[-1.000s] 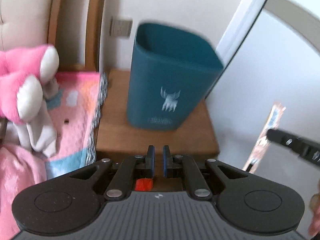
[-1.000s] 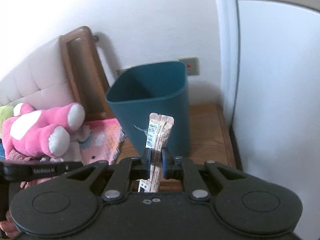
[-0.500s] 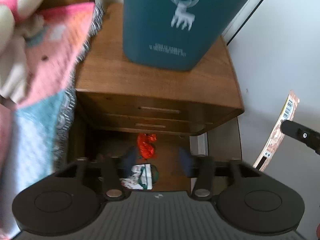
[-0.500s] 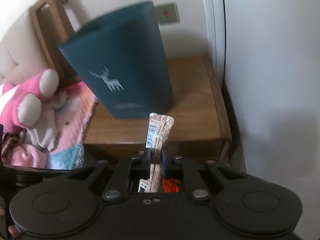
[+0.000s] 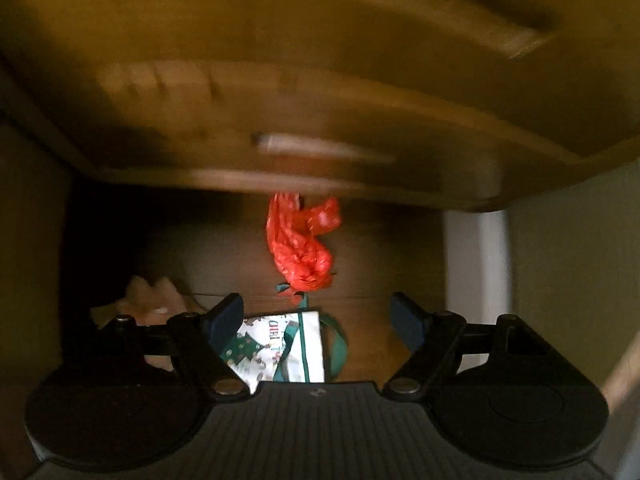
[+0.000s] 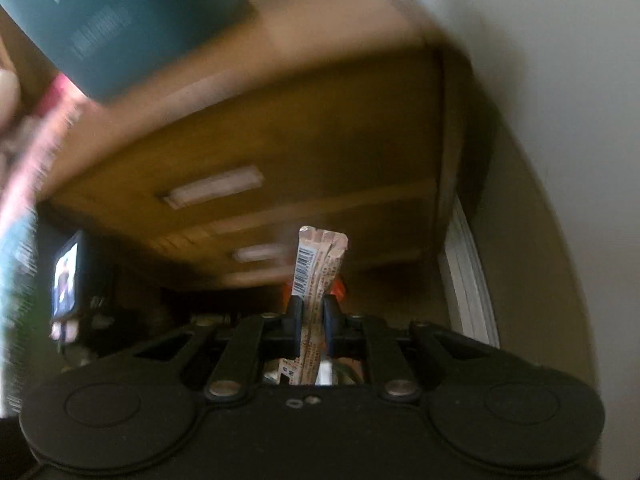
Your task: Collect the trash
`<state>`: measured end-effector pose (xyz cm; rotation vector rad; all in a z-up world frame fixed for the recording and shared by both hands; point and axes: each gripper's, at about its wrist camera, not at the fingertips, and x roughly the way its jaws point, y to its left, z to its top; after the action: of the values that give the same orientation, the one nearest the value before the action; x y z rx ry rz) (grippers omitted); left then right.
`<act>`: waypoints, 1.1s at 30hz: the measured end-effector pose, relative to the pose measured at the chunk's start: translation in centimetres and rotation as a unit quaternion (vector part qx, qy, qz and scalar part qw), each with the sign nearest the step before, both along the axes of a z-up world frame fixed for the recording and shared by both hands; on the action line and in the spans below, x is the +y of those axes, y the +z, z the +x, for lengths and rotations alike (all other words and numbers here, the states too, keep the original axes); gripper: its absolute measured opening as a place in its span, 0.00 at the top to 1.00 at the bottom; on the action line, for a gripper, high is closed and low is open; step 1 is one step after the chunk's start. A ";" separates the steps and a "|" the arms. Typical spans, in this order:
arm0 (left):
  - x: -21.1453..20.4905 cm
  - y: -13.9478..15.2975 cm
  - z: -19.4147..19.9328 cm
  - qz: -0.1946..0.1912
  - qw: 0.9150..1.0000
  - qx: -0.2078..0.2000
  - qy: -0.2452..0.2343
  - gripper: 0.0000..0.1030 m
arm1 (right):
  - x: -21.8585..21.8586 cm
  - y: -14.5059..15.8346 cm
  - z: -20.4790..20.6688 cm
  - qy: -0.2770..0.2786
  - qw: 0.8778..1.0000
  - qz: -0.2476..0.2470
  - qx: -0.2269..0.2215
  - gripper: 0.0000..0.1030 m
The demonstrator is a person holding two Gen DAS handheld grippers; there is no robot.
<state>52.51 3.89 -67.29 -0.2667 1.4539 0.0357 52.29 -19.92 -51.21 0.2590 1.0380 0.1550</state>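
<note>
A crumpled red plastic wrapper (image 5: 302, 248) lies on the floor below the wooden nightstand (image 5: 320, 92). A white and green printed packet (image 5: 280, 346) lies nearer, between my left fingers. My left gripper (image 5: 318, 314) is open and empty, low in front of the nightstand, just short of the red wrapper. My right gripper (image 6: 311, 314) is shut on a tan stick packet with a barcode (image 6: 316, 268), held upright. The teal trash bin (image 6: 116, 20) stands on the nightstand top, seen in the right wrist view at upper left.
The nightstand has two drawers with pale handles (image 6: 214, 192). A white wall and baseboard (image 6: 468, 272) run along the right. A crumpled tan scrap (image 5: 152, 292) lies on the floor at the left. Pink bedding (image 6: 36, 140) hangs at the left edge.
Both grippers have dropped from above the nightstand to floor level in front of it. My left gripper has opened wide. My right gripper still holds the stick packet.
</note>
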 end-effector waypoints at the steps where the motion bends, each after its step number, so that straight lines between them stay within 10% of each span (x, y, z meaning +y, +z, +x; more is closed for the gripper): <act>1: 0.1 -2.2 0.3 -0.001 1.000 0.007 0.006 0.23 | 0.0 -1.7 -0.1 0.000 1.000 -0.002 0.007 0.91; 13: -0.7 -20.3 3.0 0.005 0.999 0.037 0.013 0.24 | -0.8 -15.1 -1.1 0.010 0.998 -0.027 0.062 0.91; 17: -1.2 -21.7 2.9 -0.014 0.999 0.039 0.004 0.58 | -0.4 -16.7 -0.8 0.005 0.997 -0.025 0.073 0.91; 25: -2.1 -16.9 1.5 0.010 0.999 0.029 -0.017 0.64 | 0.2 -14.4 -0.4 -0.002 0.998 -0.022 0.065 0.91; 33: -1.9 -0.5 -2.8 -0.013 0.999 0.007 -0.032 0.64 | 0.9 -4.4 -1.3 -0.003 0.999 -0.013 0.039 0.91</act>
<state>49.68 1.94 -67.77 -0.2404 1.4772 -0.0329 50.98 -18.98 -55.64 0.2463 1.1167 0.1262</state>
